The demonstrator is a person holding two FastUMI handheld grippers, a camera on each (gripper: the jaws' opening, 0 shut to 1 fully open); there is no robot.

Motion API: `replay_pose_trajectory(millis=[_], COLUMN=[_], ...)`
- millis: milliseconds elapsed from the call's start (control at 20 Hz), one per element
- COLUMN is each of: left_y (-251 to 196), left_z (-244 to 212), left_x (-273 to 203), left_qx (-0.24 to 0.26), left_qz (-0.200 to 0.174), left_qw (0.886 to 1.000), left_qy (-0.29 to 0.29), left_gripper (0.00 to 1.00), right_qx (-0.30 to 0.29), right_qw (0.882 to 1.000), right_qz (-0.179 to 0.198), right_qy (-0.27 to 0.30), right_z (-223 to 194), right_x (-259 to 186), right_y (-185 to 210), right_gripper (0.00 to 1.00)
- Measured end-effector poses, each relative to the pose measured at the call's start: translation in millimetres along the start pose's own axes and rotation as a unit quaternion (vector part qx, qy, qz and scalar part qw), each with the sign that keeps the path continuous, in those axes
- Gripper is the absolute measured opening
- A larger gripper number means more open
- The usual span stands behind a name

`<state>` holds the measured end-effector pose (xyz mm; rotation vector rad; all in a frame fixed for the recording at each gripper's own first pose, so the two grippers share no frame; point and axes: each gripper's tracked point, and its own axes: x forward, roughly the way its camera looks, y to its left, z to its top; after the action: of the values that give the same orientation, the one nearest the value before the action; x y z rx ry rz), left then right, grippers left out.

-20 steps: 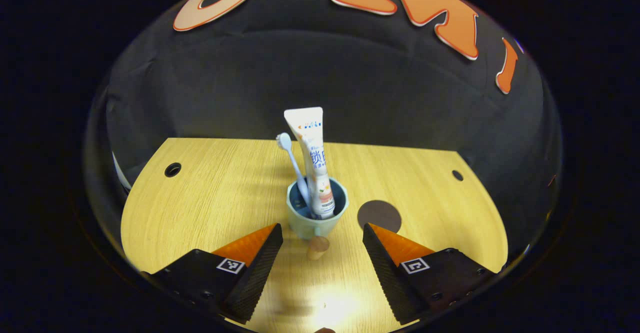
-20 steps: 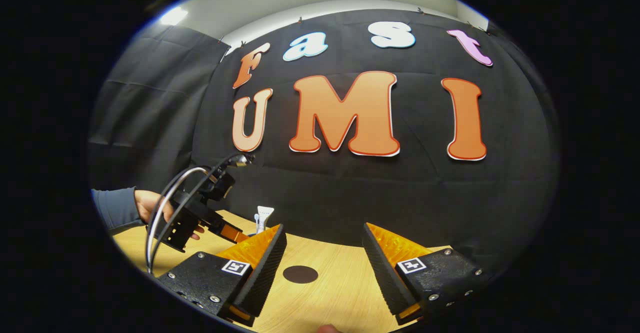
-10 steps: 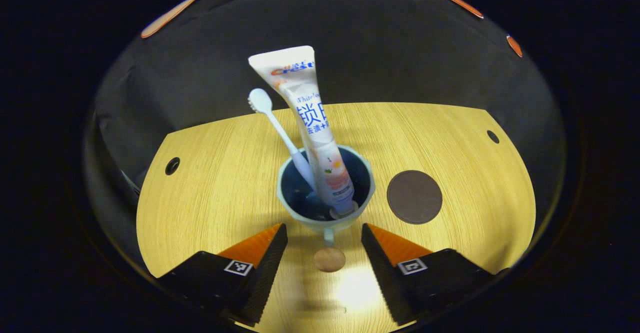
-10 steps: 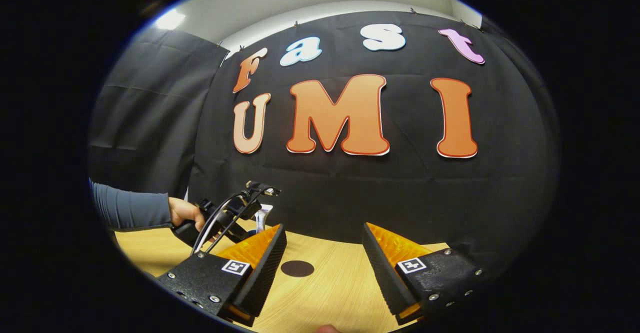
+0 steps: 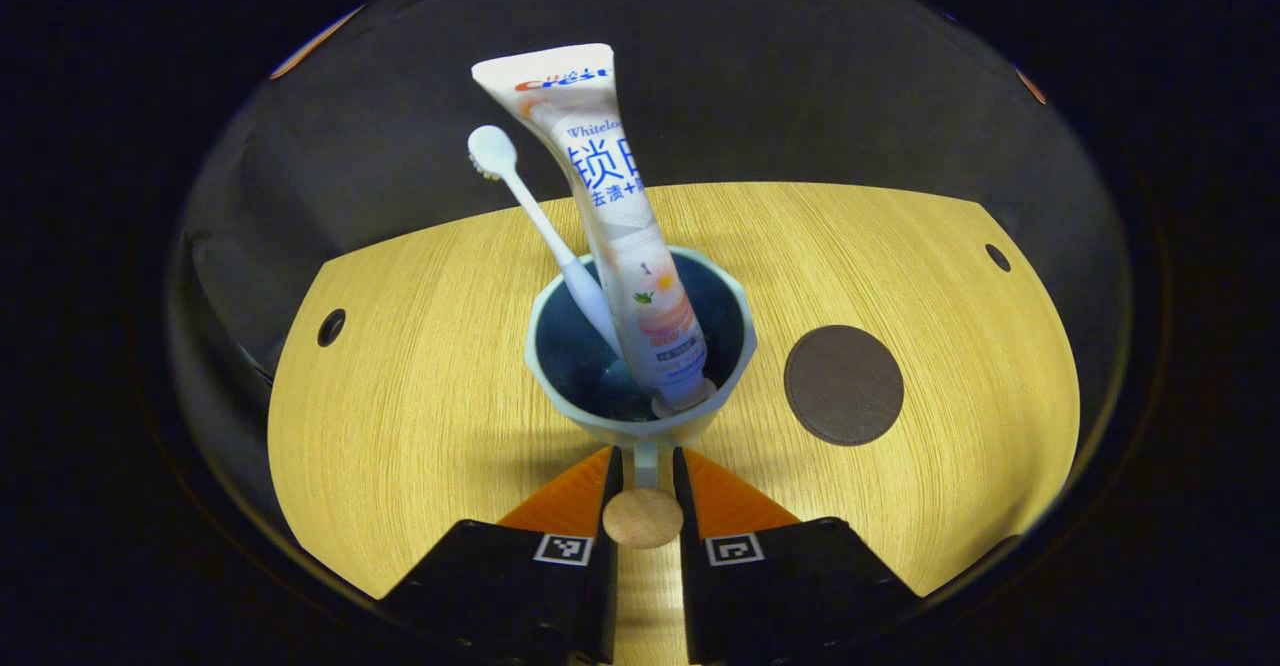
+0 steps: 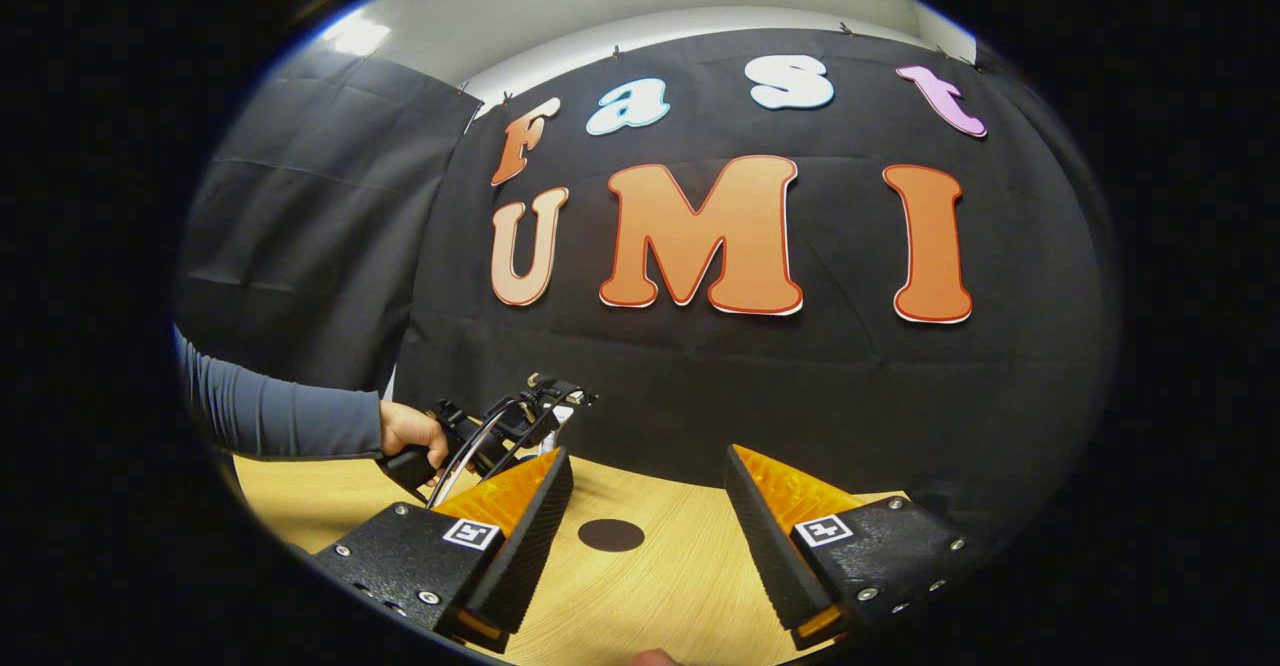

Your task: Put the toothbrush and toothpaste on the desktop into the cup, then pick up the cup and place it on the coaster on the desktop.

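A pale blue cup (image 5: 574,412) stands on the wooden desktop (image 5: 420,396) in the left gripper view. A white toothpaste tube (image 5: 620,236) and a white toothbrush (image 5: 530,216) lean upright inside it. The cup's thin handle (image 5: 645,468) ends in a round wooden knob (image 5: 642,517) pointing at the camera. My left gripper (image 5: 646,458) is shut on that handle. A dark round coaster (image 5: 843,384) lies just right of the cup. In the right gripper view my right gripper (image 6: 648,491) hangs open above the desktop with nothing between its fingers, the coaster (image 6: 611,535) ahead of it.
Small round holes (image 5: 331,327) (image 5: 997,257) sit near the desktop's far corners. In the right gripper view a hand (image 6: 405,431) in a blue-grey sleeve (image 6: 280,416) holds the left gripper (image 6: 500,426) at the left. Black cloth walls surround the desk.
My left gripper moved in toward the cup and closed its fingers on the handle. The right gripper stayed open and nearly still.
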<state>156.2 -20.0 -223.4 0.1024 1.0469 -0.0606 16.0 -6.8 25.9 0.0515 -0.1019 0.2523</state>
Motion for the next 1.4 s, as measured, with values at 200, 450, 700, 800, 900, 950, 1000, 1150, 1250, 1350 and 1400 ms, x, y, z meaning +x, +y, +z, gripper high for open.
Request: replay_pose_trajectory(millis=[200, 450, 700, 800, 900, 950, 1000, 1150, 1250, 1350, 1400], left_y=[1, -2, -2, -4, -5, -6, -6, -5, -5, -5, -6], left_z=[0, 3, 6, 6, 8, 9, 8, 5, 3, 5, 4], left_x=[3, 0, -2, 1, 1, 2, 2, 8, 8, 4, 2], left_qx=[-0.017, -0.034, -0.019, -0.011, -0.003, 0.000, 0.003, 0.014, 0.015, 0.012, 0.012], left_qz=[-0.002, -0.009, -0.016, -0.024, -0.034, -0.040, -0.045, -0.057, -0.060, -0.065, -0.067], left_qw=[1.000, 0.999, 0.999, 0.999, 0.999, 0.998, 0.998, 0.998, 0.998, 0.998, 0.997], left_qy=[-0.008, -0.021, -0.038, -0.041, -0.041, -0.042, -0.042, -0.037, -0.030, -0.022, -0.018], left_gripper=[0.20, 0.18, 0.18, 0.18, 0.18, 0.18, 0.18, 0.18, 0.18, 0.18, 0.18], right_qx=[-0.001, 0.011, 0.016, 0.014, 0.012, 0.012, 0.013, 0.016, 0.019, 0.020, 0.019], right_qw=[1.000, 1.000, 0.999, 0.999, 0.999, 0.999, 0.999, 0.998, 0.998, 0.997, 0.997], right_qz=[-0.007, -0.015, -0.033, -0.038, -0.044, -0.048, -0.049, -0.058, -0.064, -0.070, -0.073], right_qy=[-0.001, 0.000, 0.003, 0.004, 0.008, 0.009, 0.011, 0.018, 0.021, 0.024, 0.026], right_z=[-2, -4, -8, -10, -13, -14, -16, -22, -25, -28, -29], right_x=[-7, -11, -16, -19, -21, -24, -26, -33, -35, -38, -40], right_y=[-3, -11, -22, -26, -31, -32, -34, -43, -48, -54, -57], right_gripper=[0.92, 0.92, 0.92, 0.92, 0.92, 0.92, 0.92, 0.92, 0.92, 0.92, 0.92])
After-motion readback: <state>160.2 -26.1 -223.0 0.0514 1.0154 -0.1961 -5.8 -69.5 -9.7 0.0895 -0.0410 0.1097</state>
